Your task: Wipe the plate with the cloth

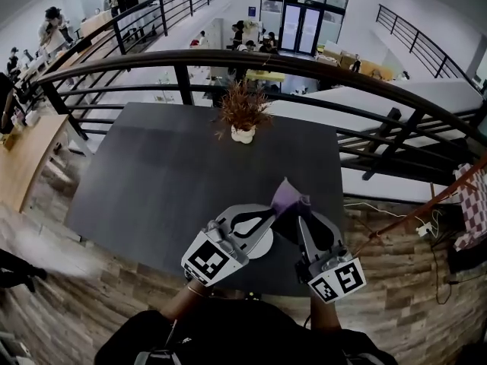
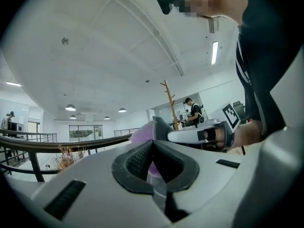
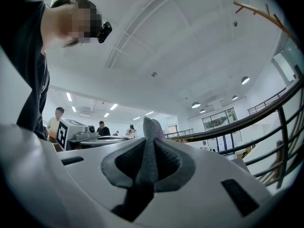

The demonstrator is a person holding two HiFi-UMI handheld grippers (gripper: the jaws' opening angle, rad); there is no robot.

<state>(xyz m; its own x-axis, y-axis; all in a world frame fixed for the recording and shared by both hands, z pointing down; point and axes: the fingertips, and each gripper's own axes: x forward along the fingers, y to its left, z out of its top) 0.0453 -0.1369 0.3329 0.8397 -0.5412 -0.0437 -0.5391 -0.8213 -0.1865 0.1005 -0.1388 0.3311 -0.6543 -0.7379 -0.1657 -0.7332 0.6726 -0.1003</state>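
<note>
Both grippers hover over the near edge of the dark table (image 1: pixel 160 173). My left gripper (image 1: pixel 268 217) is shut on the rim of a white plate (image 1: pixel 259 245) and holds it off the table. My right gripper (image 1: pixel 298 207) is shut on a purple-grey cloth (image 1: pixel 289 198) that stands up just above the plate. In the left gripper view the jaws (image 2: pixel 154 167) are closed, with the cloth (image 2: pixel 142 134) and the right gripper (image 2: pixel 209 136) right behind them. In the right gripper view the cloth (image 3: pixel 151 137) sticks up from the closed jaws (image 3: pixel 149 158), with the plate (image 3: pixel 105 139) to the left.
A dried plant in a white pot (image 1: pixel 243 120) stands at the table's far edge. A black railing (image 1: pixel 319 65) runs behind the table, with a drop to a lower floor beyond. Wooden floor (image 1: pixel 403 310) lies around the table. People stand far off.
</note>
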